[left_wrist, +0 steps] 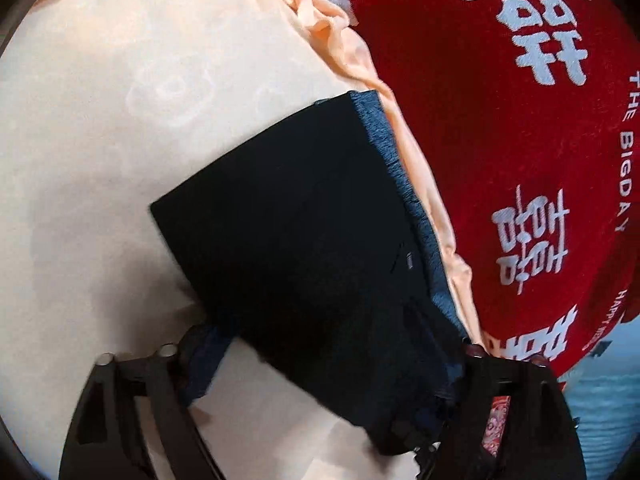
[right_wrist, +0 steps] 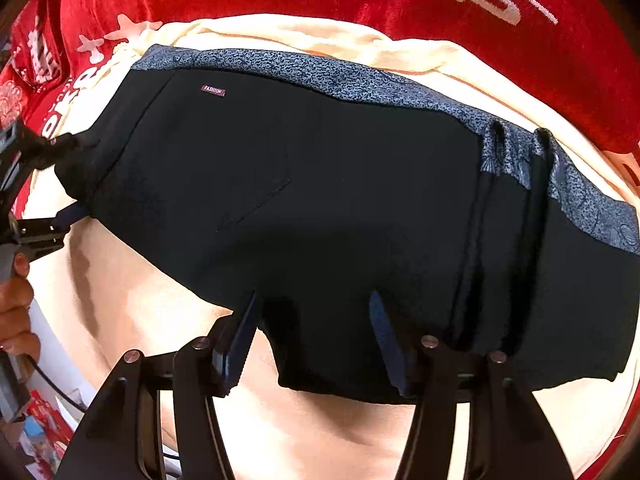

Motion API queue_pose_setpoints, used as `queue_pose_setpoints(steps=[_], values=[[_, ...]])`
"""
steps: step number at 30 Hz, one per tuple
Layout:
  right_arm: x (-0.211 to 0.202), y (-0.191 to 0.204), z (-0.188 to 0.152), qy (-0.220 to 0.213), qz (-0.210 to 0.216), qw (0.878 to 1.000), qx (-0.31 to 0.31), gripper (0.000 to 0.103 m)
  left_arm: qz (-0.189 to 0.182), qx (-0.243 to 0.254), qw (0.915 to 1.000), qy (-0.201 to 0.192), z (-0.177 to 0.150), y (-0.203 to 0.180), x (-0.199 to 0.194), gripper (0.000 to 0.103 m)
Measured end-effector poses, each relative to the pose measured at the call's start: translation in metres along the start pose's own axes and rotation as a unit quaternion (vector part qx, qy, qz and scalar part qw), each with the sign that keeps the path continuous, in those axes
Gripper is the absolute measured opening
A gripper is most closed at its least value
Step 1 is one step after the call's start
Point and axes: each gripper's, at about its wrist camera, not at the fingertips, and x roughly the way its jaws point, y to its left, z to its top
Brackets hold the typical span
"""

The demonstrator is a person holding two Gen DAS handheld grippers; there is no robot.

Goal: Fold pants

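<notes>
Across the left wrist view's centre our folded black pants (left_wrist: 304,216) lie on peach cloth (left_wrist: 120,100) | left gripper (left_wrist: 320,364) spread wide, pants between, ungripped | lower right wrist view: right gripper (right_wrist: 316,340) parted astride pants edge | risk: closing drags layers, fold slips

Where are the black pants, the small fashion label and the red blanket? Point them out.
black pants (right_wrist: 320,208): right wrist view, middle of the folded black fabric.
fashion label (right_wrist: 213,90): right wrist view, centre of the small tag near the waistband.
red blanket (left_wrist: 500,140): left wrist view, plain red pile between the white characters.
</notes>
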Motion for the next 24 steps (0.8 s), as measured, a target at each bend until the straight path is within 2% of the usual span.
queue_pose_setpoints(steps=[2, 4, 7, 9, 12, 14, 18, 19, 20, 22, 24], values=[[-0.001, -0.002, 0.000, 0.001, 0.003, 1.000, -0.001, 0.061, 0.015, 0.006, 0.9999, -0.003, -0.001, -0.006, 0.001, 0.091], [-0.001, -0.002, 0.000, 0.001, 0.005, 1.000, -0.001, 0.061, 0.013, 0.018, 0.9998, -0.001, -0.003, -0.017, 0.000, 0.091], [0.000, -0.003, -0.001, 0.001, 0.007, 1.000, 0.000, 0.060, 0.011, 0.062, 0.9978, -0.019, -0.004, -0.043, -0.005, 0.091], [0.001, -0.003, 0.000, 0.002, 0.007, 1.000, 0.001, 0.061, 0.030, 0.081, 0.9961, -0.021, -0.003, -0.049, 0.002, 0.091], [0.000, -0.004, 0.000, 0.004, 0.007, 1.000, 0.001, 0.061, 0.056, 0.051, 0.9971, 0.001, 0.004, -0.034, 0.021, 0.091], [-0.001, -0.004, 0.001, 0.004, 0.010, 1.000, 0.000, 0.061, 0.051, 0.035, 0.9981, -0.002, 0.008, -0.028, 0.025, 0.091], [-0.003, -0.006, 0.005, 0.008, 0.013, 1.000, 0.002, 0.061, 0.100, 0.064, 0.9929, -0.002, 0.005, -0.042, 0.030, 0.088], [-0.005, -0.006, 0.007, 0.007, 0.014, 1.000, 0.004, 0.061, 0.117, 0.070, 0.9906, -0.005, 0.004, -0.045, 0.030, 0.079], [-0.008, -0.007, 0.009, 0.006, 0.015, 1.000, 0.005, 0.061, 0.138, 0.078, 0.9873, -0.008, 0.004, -0.047, 0.030, 0.064], [-0.014, -0.008, 0.013, 0.006, 0.013, 1.000, 0.005, 0.061, 0.170, 0.095, 0.9807, -0.011, 0.003, -0.048, 0.028, 0.045], [-0.024, -0.011, 0.021, 0.003, 0.014, 1.000, 0.006, 0.061, 0.170, 0.110, 0.9792, -0.014, 0.001, -0.050, 0.024, 0.038]])
